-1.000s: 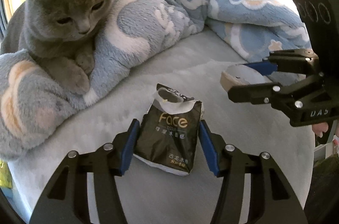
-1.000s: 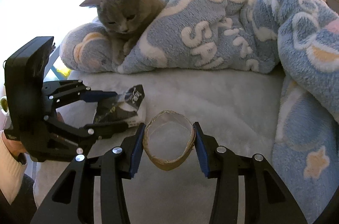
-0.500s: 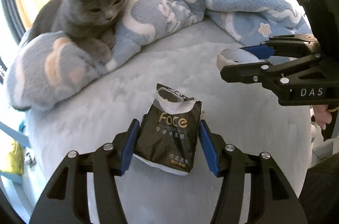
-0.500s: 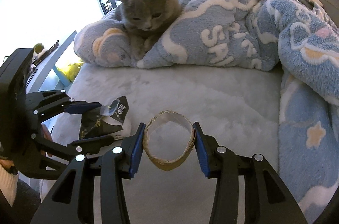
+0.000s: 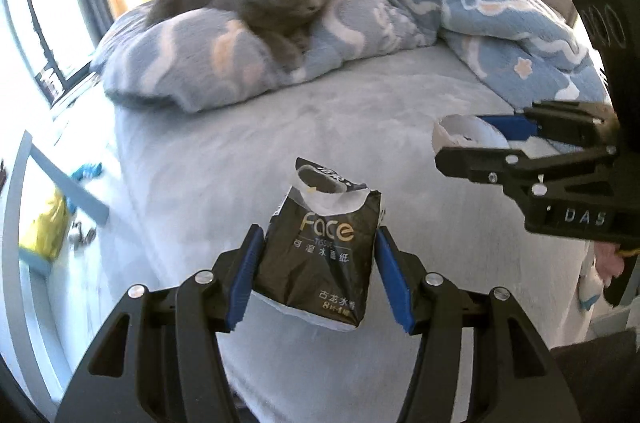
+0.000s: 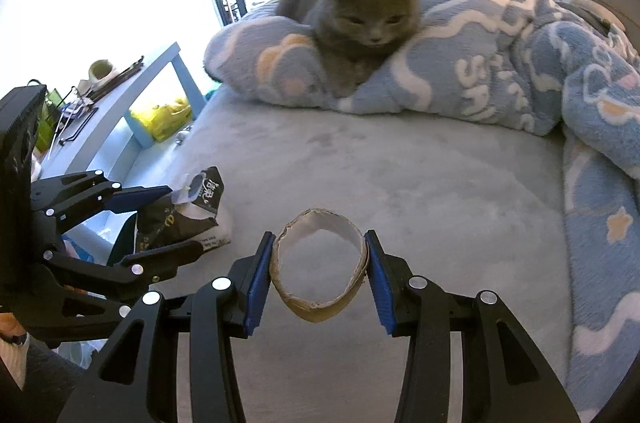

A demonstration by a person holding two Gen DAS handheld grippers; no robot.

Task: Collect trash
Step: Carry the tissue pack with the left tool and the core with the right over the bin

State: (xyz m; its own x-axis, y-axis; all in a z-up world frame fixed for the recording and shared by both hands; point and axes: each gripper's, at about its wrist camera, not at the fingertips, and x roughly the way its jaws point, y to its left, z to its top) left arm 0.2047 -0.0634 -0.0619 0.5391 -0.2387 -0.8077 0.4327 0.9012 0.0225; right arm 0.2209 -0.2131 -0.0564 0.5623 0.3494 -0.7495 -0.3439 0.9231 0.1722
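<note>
Above the grey bed (image 5: 328, 127), a torn black tissue packet (image 5: 320, 255) was clamped in the left tool (image 5: 318, 269), a squashed cardboard ring (image 6: 319, 269) in the right tool (image 6: 319, 279); the limp packet could be dropped, the thin ring crushed.

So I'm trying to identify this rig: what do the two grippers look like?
Both match: the left gripper and right gripper have black skeletal two-finger frames with silver bolts and blue pads. The right one's body carries white "DAS" lettering. No cables show.

Grey cat (image 6: 362, 19) atop blue fleece blanket (image 6: 500, 75) on grey bed (image 6: 400, 175)
</note>
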